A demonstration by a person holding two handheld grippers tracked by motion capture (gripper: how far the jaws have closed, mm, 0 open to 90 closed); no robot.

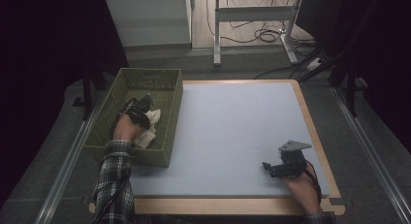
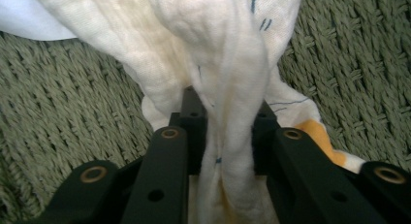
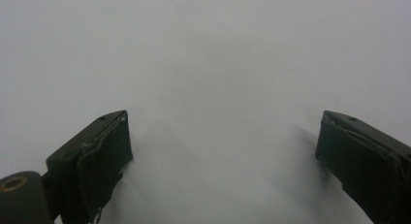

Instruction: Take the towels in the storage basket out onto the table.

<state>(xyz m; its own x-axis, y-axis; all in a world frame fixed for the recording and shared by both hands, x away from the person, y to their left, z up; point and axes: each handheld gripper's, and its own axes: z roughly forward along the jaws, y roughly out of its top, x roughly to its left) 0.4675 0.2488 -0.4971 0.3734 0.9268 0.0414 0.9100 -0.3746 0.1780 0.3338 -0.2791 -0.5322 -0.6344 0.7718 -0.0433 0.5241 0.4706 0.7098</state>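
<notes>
Left gripper (image 2: pixel 228 136) is pinching a bunched cloth (image 2: pixel 203 49) inside the basket (image 1: pixel 167 95), right gripper (image 1: pixel 283 168) is idling wide open; the thin fold risks slipping on lifting.

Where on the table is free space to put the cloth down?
The grey mat is bare between the basket and the right gripper, and up to its far edge. The basket is crowded: the left gripper pinches the cloth there.
</notes>
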